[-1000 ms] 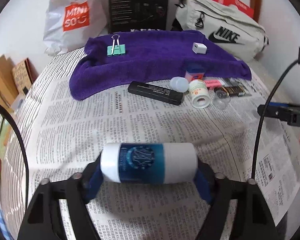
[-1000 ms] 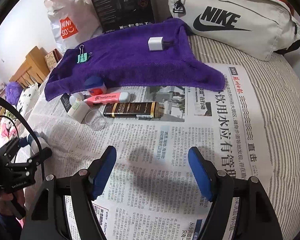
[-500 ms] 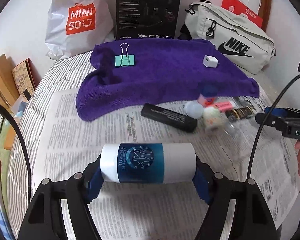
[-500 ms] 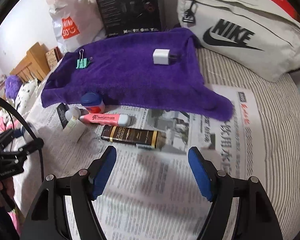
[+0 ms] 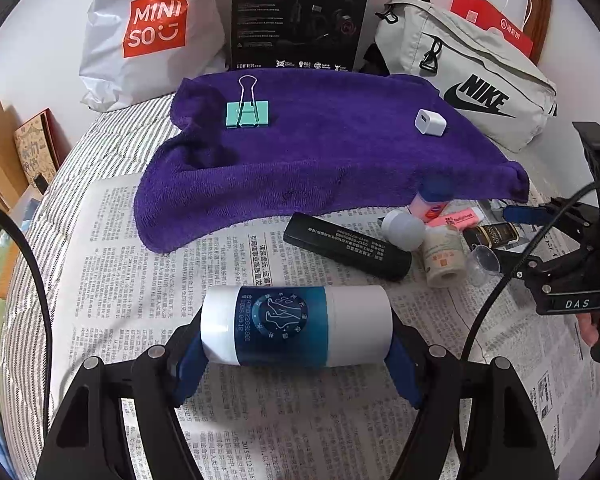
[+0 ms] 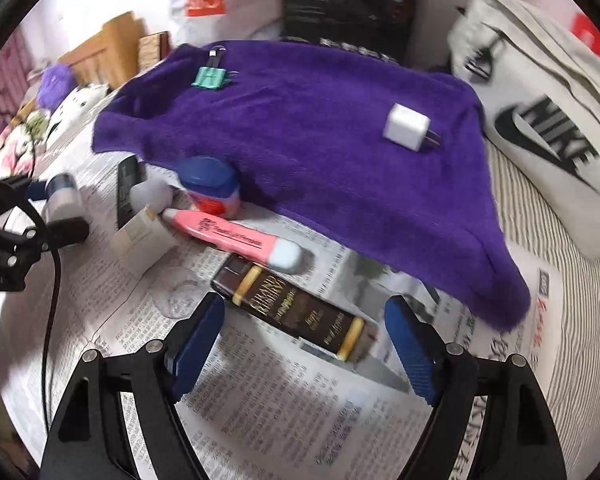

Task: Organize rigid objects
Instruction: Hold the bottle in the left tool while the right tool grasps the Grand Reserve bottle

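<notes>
Your right gripper [image 6: 304,340] now nearer brown box [image 6: 296,312], jaws spread, left gripper [image 5: 296,356] clamping blue-white bottle [image 5: 296,326].

Bare towel [image 5: 320,152] between clip [image 5: 247,114] and charger [image 5: 430,122] leaves me room. Ahead of my right gripper [image 6: 304,340], the brown box [image 6: 296,312] and highlighter [image 6: 236,238] block the newspaper [image 6: 260,400].

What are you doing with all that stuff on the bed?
Someone is tidying small things, with a gripper in each hand. The left gripper is shut on a blue and white bottle, held sideways above the newspaper. The right gripper is open, with a dark brown box lying between its fingers, not grabbed yet. A green binder clip and a white charger already sit on the purple towel.
</notes>
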